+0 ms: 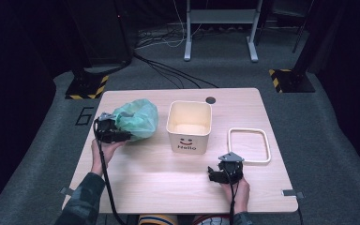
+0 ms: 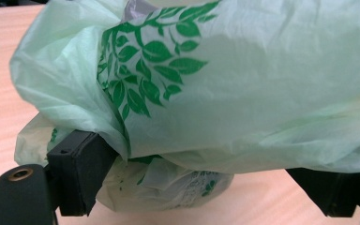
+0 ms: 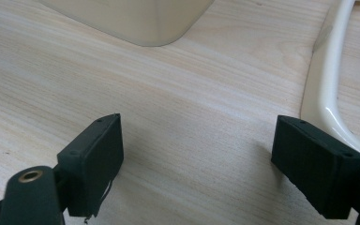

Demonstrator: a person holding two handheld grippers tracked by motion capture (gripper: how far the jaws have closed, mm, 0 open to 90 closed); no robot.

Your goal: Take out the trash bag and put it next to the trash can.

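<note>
Pale green plastic bag (image 1: 138, 119), printed with dark green leaves, crumpled in a heap on the desk (image 1: 136, 173), just left of the cream bin (image 1: 190, 125) marked "Hello". Bin upright at desk centre, mouth open upward. Cream rectangular ring (image 1: 249, 145) flat on the desk just right of the bin, apart from it.

Left tongs (image 1: 124, 136) at the bag's near-left edge, left of the bin. Released: jaws spread wide, bag film bulging between them and draped over the left jaw in the left gripper view (image 2: 201, 187); no pinch on the film seen.

Right tongs (image 1: 218, 174) low over bare desk, near side of the bin, close to the ring's near-left corner. Released: jaws wide apart, nothing between them but desk surface in the right gripper view (image 3: 197, 164). Ring edge just beside the right jaw; contact not determinable.
</note>
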